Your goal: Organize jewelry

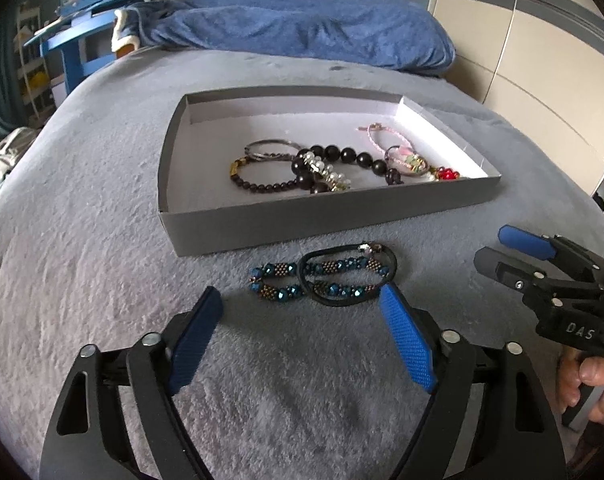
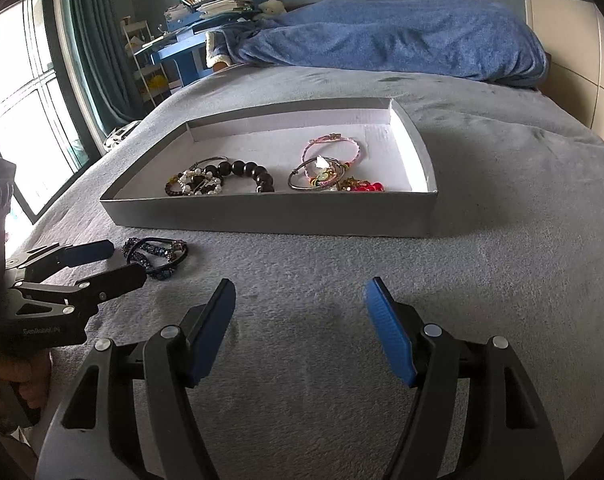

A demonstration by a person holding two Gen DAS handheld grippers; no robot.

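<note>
two grippers hang over a grey bed cover (image 1: pixel 101 240), and the landmark on it is the shallow grey box (image 1: pixel 326 220), which stands in the middle of the cover. beyond the box, at the head of the bed, lies a crumpled blue blanket (image 1: pixel 302 28).

inside the box, toward its near wall, lie several pieces: a bracelet of big black beads (image 1: pixel 342 156), a bracelet of small dark beads (image 1: pixel 261 184) on the left of it, a pink braided bracelet (image 1: pixel 376 136) toward the right wall, and a red bead cluster (image 1: pixel 446 173) in the near right corner.

outside the box, just in front of its near wall, the blue beaded bracelet (image 1: pixel 322 280) lies on the cover with a black elastic band (image 1: pixel 346 278) across it.

left gripper (image 1: pixel 302 304) is spread, its pads near the two sides of the bracelet; the right pad is at the band's edge and i cannot tell if it touches.

right gripper (image 2: pixel 299 292) is also spread, over bare cover in front of the box, pinching nothing.
</note>
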